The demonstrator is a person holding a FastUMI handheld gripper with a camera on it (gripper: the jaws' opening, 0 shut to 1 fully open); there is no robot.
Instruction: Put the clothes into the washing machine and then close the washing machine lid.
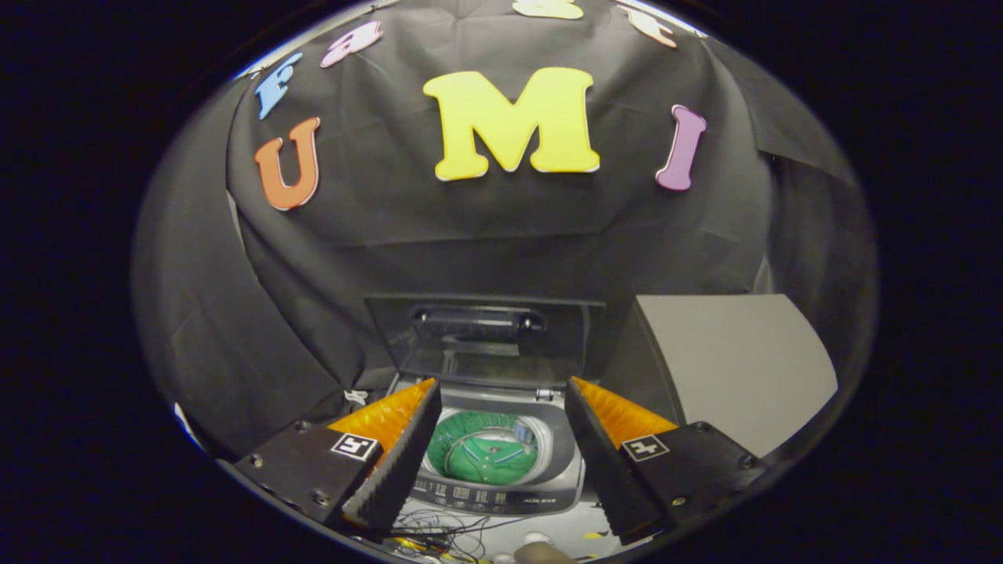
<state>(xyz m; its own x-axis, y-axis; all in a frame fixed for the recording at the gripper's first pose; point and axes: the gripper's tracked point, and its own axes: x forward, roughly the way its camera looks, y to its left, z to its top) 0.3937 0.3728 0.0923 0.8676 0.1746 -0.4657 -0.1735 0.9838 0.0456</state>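
My jaws hang released with nothing between them, the two black ribbed fingers with orange backs spread well apart over the small grey top-loading washing machine; its round drum mouth lies between and just beyond my fingertips; inside the drum sits the green garment with pale stripes, already down in the tub, though the folds are too small for me to say more of its shape; the dark tinted lid stands raised upright behind the opening, its handle bar across the top, not yet shut; a grey box-like block stands just beside the machine on its right; thin dark wires trail in front of the control panel, near my left finger.
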